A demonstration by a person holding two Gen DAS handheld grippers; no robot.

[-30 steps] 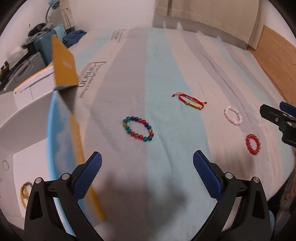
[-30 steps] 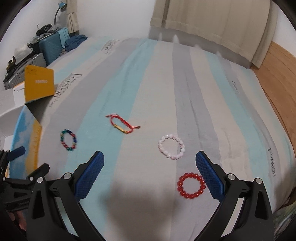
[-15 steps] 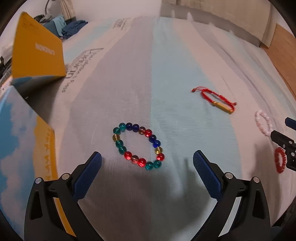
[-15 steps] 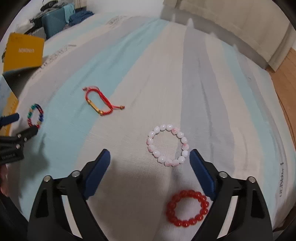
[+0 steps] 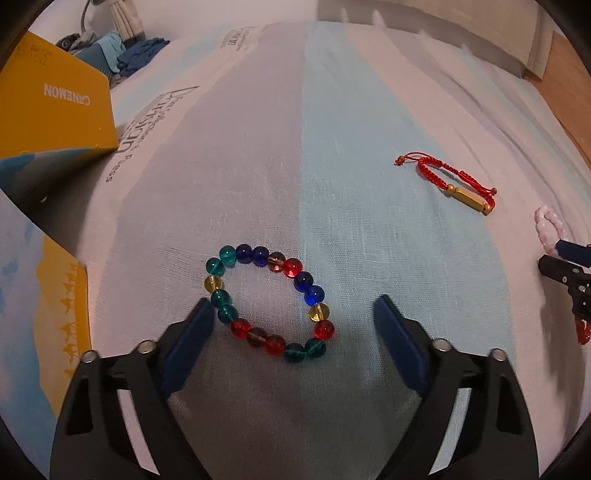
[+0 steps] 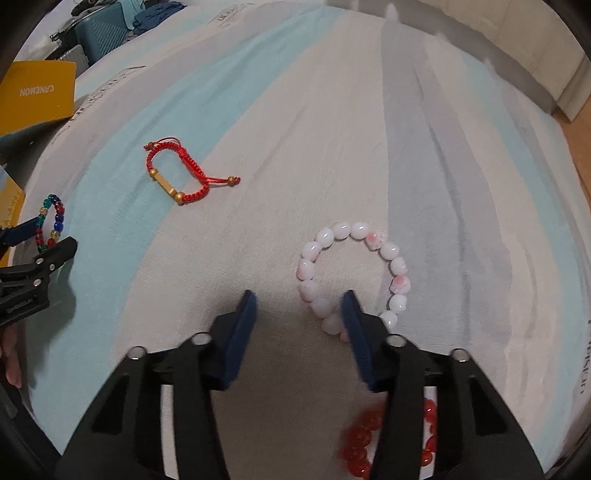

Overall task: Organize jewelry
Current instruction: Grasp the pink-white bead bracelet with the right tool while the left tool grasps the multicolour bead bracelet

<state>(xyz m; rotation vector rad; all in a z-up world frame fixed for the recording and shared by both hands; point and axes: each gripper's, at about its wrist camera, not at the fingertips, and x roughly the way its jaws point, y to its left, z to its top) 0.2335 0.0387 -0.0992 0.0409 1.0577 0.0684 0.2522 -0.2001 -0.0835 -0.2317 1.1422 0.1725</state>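
A multicoloured bead bracelet [image 5: 291,267] lies flat on the striped bedsheet between the fingers of my left gripper [image 5: 293,310]. Its jaws are closing; the left pad sits right beside the green beads, the right pad stands apart. In the right wrist view, my right gripper [image 6: 299,299] is low over a white-and-pink bead bracelet [image 6: 393,253]. Its jaws are closing with the ring's left beads between them, and its right finger covers the near beads; the left pad is still clear. A red bead bracelet [image 6: 360,439] lies partly hidden under that gripper. A red cord bracelet with a gold tube [image 6: 162,181] lies further back.
An open yellow box [image 5: 55,107] with a blue-and-yellow wall [image 5: 37,295] stands at the bed's left side. A suitcase and clothes [image 6: 103,29] sit beyond the far left corner. Wooden floor [image 6: 576,122] shows past the bed's right edge. A person's fingertips [image 6: 11,369] show at far left.
Both grippers have come down close to the sheet, each over its bracelet. The right jaws have narrowed a lot, the left jaws a little.
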